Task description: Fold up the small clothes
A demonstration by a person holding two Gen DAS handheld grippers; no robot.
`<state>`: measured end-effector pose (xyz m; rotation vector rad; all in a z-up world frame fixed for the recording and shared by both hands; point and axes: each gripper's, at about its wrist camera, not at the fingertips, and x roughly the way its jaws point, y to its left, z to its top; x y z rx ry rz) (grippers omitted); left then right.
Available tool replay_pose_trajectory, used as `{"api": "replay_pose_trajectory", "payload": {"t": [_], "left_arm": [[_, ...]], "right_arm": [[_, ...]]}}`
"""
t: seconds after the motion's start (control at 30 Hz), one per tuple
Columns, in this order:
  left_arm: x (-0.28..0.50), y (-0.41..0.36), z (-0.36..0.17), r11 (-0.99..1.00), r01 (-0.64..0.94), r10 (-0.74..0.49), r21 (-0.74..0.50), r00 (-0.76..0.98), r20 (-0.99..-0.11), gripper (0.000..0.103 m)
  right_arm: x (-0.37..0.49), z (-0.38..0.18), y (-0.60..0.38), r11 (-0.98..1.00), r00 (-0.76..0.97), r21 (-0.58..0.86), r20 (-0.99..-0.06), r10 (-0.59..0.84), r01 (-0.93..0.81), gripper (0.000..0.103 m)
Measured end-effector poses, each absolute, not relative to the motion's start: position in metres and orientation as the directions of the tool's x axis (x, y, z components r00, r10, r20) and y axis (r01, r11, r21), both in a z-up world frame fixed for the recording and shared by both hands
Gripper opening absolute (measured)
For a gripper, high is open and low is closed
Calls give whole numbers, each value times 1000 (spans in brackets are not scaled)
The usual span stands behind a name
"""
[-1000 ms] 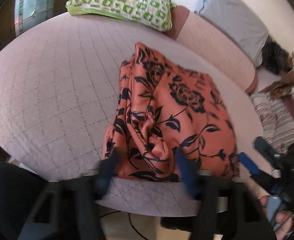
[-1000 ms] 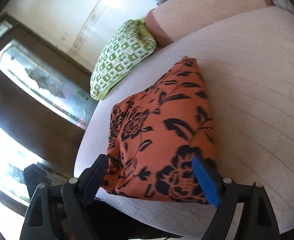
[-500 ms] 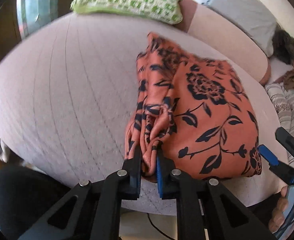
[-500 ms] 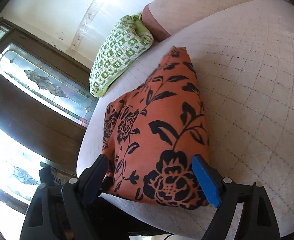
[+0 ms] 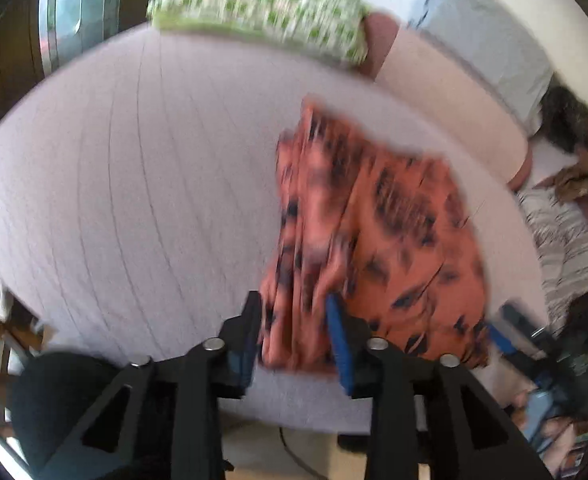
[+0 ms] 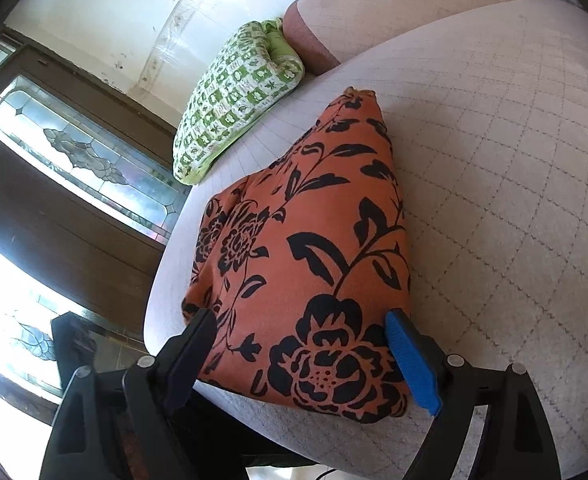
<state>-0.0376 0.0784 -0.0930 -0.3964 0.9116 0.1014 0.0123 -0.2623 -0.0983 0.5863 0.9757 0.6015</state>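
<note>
An orange cloth with a black flower print [image 5: 393, 240] lies folded on the pale quilted bed [image 5: 134, 200], near its front edge. My left gripper [image 5: 294, 332] is at the cloth's bunched left edge. Its jaws are opening, and the bunch still sits loosely between them; the view is blurred by motion. In the right wrist view the cloth [image 6: 313, 240] fills the middle. My right gripper [image 6: 301, 356] stands wide open astride the cloth's near corner, its pads clear of the fabric. That gripper [image 5: 509, 328] also shows blurred at the cloth's right corner.
A green-and-white patterned pillow [image 5: 262, 4] lies at the bed's far side, also [image 6: 238, 96]. A pink bolster [image 5: 453, 100], a grey pillow [image 5: 481, 28] and a striped cloth [image 5: 565, 236] are to the right. A dark door with leaded glass [image 6: 86, 164] stands left.
The left gripper closed on the cloth's bunched edge half a second ago; now its jaws stand apart and it has drawn back and up. The right gripper crept closer over the corner.
</note>
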Motion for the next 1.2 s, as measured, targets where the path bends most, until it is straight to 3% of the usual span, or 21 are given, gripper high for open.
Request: {"api": "replay_pose_trajectory", "payload": {"t": [0.07,0.2,0.3,0.37,0.47,0.6,0.83,0.97,1.03,1.1,1.13,1.17,1.2], "left_arm": [[-24,84,-73,940,-236,-25,-246,672,-740,60],[56,90,-85,954,-159,-105,-256,620,-777,59],[108,86,-112,942,-140,-192,-304,517,-834,47],[115,75,-118,958,-105,-189,-268,474,-860,19],[110,69,-105,979,-41,-151,-198,508,-848,12],[115,69,-120,992,-8,-104,-123,482,-870,13],[112,66,-126,995,17,-95,-100,501,-860,15],[110,78,-129,986,-17,-135,-166,503,-854,19],[109,80,-130,986,-18,-133,-164,508,-851,22],[113,79,-132,984,-26,-136,-174,511,-849,25],[112,82,-133,983,-29,-143,-184,513,-846,25],[111,84,-135,982,-30,-147,-189,516,-844,26],[110,86,-136,981,-33,-146,-190,518,-843,27]], "right_arm": [[13,-100,-262,691,427,695,-573,699,-198,88],[12,-101,-258,690,427,698,-573,700,-194,88],[12,-100,-260,684,425,704,-570,704,-190,88],[13,-101,-261,682,422,708,-569,706,-184,88],[16,-100,-262,673,407,716,-567,716,-187,88],[22,-95,-266,649,378,734,-553,742,-202,88],[76,-70,-285,683,443,699,-554,705,-213,93],[143,-103,-283,687,363,716,-611,703,-124,93],[169,-129,-282,628,284,777,-594,752,-39,93],[181,-145,-279,526,230,850,-516,825,21,93],[185,-148,-277,507,220,862,-500,837,29,88],[186,-147,-276,509,228,860,-502,834,33,55],[188,-147,-275,498,222,866,-497,839,55,39]]}}
